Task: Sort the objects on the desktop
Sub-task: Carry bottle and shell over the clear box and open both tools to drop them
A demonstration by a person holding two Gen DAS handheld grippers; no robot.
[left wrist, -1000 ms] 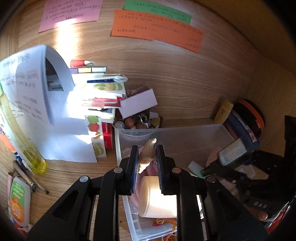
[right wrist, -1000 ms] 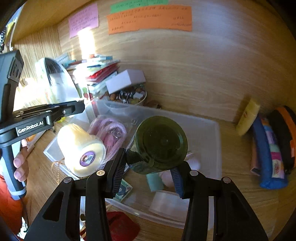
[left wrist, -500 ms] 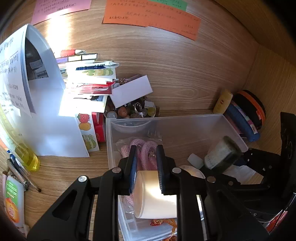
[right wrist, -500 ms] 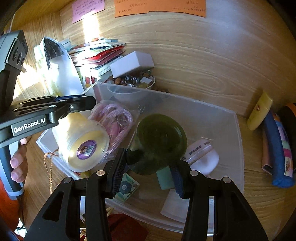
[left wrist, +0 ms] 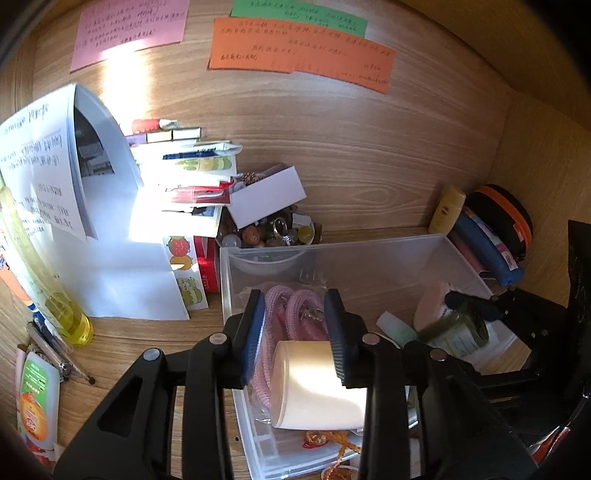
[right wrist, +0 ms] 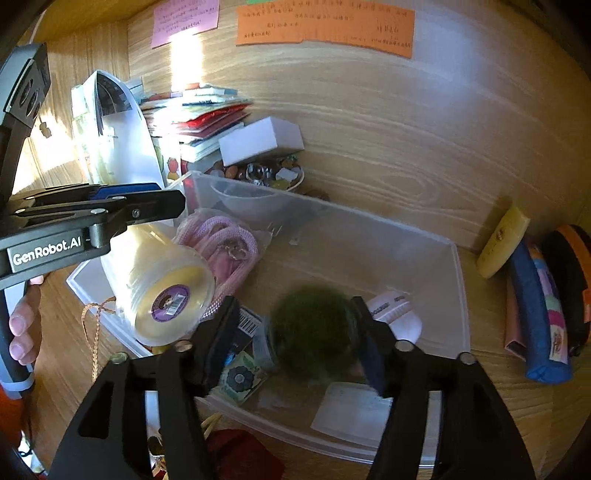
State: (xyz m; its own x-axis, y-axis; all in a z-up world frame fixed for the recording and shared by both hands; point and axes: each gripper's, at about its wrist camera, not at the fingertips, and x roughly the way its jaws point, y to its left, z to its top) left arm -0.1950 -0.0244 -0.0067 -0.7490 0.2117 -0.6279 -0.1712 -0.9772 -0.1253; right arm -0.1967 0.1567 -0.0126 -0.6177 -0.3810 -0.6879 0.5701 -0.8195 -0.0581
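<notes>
Left hand-held gripper: jaws opening, a narrow gap; nothing pressed between the pads; it hangs over the near left end of the clear plastic bin
Right hand-held gripper: jaws opening, fairly wide; the dark green jar sits blurred between the fingers; whether the pads touch it I cannot tell
Cream roll of tape: lying on its side in the bin, just under the left fingers; its purple-labelled end faces the right wrist camera
Pink cord: coiled in a clear bag, touching the roll, deeper in the bin
Bin floor: a barcoded packet, a patterned card and a pale round item beside the jar
Desk: wood grain; a small bowl of beads behind the bin; a white box resting above it; stacked books and a curled paper sheet to the left
Right of bin: a yellow tube and a blue pouch against the wall
Back wall: pink, green and orange handwritten notes
Person: fingers gripping the left handle
</notes>
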